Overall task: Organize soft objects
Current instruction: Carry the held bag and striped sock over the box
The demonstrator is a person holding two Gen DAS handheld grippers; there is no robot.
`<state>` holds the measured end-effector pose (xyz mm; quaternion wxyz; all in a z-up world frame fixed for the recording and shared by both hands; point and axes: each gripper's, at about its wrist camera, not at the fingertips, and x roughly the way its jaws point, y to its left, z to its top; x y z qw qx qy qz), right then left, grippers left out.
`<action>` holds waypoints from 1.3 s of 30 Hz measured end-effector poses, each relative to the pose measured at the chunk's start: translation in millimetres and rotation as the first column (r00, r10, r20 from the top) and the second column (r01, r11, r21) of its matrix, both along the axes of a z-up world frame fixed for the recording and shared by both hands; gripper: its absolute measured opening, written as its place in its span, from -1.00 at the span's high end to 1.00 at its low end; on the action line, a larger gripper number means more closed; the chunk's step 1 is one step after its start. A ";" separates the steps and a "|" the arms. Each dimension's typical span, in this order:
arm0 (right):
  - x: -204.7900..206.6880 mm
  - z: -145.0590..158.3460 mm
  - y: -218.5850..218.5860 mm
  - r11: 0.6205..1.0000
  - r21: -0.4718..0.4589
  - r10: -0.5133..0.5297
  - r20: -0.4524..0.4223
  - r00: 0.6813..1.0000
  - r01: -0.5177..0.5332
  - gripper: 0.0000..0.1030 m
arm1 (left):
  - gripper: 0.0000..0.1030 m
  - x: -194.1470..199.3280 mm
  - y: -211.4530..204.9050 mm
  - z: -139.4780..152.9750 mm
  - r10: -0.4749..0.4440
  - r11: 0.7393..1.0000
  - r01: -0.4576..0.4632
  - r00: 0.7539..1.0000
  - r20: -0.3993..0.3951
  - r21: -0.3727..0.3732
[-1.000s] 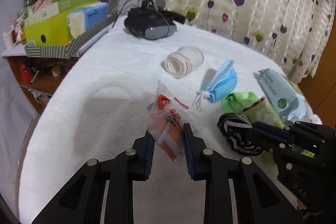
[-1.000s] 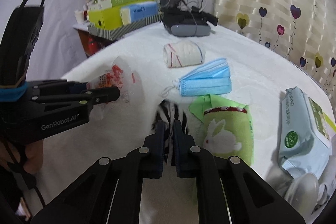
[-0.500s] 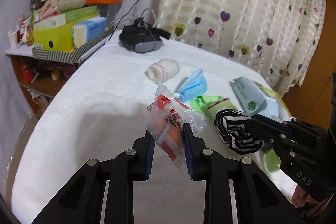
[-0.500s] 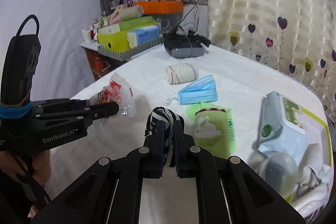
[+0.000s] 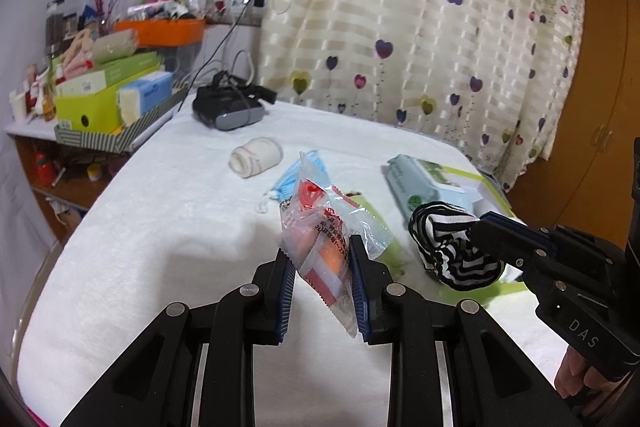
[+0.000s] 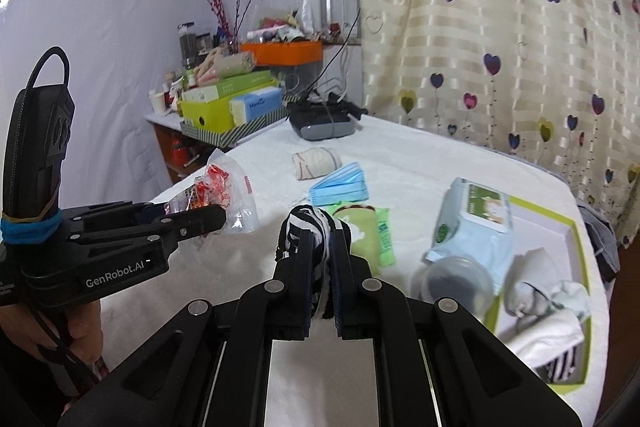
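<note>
Left wrist view shows the left gripper with jaws clamped on a clear snack packet, the right gripper pinching a striped sock, both clear of the bench, likely bound for the green-rimmed tray at its right edge.

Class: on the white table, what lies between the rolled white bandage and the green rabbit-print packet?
The blue face mask lies between the rolled bandage and the green packet; the right wrist view shows this most clearly.

"DAS": right tongs body | "GenRobot.AI": left tongs body
</note>
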<state>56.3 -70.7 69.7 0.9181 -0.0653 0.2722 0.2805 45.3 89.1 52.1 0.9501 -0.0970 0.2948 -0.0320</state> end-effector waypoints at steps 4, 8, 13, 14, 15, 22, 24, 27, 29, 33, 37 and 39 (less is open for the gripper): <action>-10.3 6.5 -13.1 1.000 0.013 -0.020 0.019 1.000 0.020 0.84 | 0.53 -7.5 -16.1 7.1 -0.026 1.000 0.025 1.000 0.014 0.011; -18.7 10.1 -24.5 0.999 0.026 -0.035 0.033 0.999 0.035 0.84 | 0.53 -11.5 -27.5 11.7 -0.047 0.999 0.047 0.999 0.024 0.020; -25.3 14.4 -39.5 0.997 0.041 -0.060 0.048 0.997 0.058 0.84 | 0.53 -15.6 -42.3 13.7 -0.076 0.997 0.075 0.997 0.028 0.023; -26.7 15.0 -42.3 0.997 0.044 -0.065 0.049 0.997 0.063 0.84 | 0.53 -16.0 -45.1 14.0 -0.081 0.997 0.080 0.996 0.029 0.023; -26.9 15.2 -45.0 0.997 0.046 -0.070 0.049 0.996 0.067 0.84 | 0.53 -16.0 -47.9 14.5 -0.086 0.996 0.085 0.996 0.029 0.025; -25.8 14.8 -67.9 0.992 0.061 -0.110 0.046 0.993 0.108 0.84 | 0.53 -11.2 -71.2 16.5 -0.131 0.991 0.130 0.991 0.031 0.030; -24.0 14.8 -73.7 0.991 0.064 -0.121 0.045 0.992 0.118 0.84 | 0.53 -9.0 -79.1 17.3 -0.145 0.989 0.144 0.989 0.030 0.033; -21.9 14.1 -84.0 0.988 0.073 -0.140 0.042 0.989 0.137 0.84 | 0.53 -4.6 -89.7 18.6 -0.165 0.986 0.163 0.986 0.030 0.038; -21.4 13.0 -91.2 0.986 0.077 -0.153 0.040 0.987 0.150 0.84 | 0.53 -1.8 -99.1 18.7 -0.181 0.983 0.180 0.983 0.029 0.041; -18.0 10.0 -105.1 0.981 0.084 -0.177 0.030 0.984 0.174 0.84 | 0.53 3.4 -114.9 18.0 -0.207 0.978 0.205 0.978 0.023 0.047; -13.3 6.7 -118.4 0.977 0.093 -0.197 0.020 0.980 0.194 0.84 | 0.53 9.7 -130.9 16.8 -0.232 0.971 0.231 0.973 0.014 0.055; -11.5 4.8 -124.9 0.974 0.097 -0.205 0.015 0.979 0.202 0.84 | 0.53 12.6 -138.3 16.0 -0.243 0.969 0.242 0.970 0.009 0.056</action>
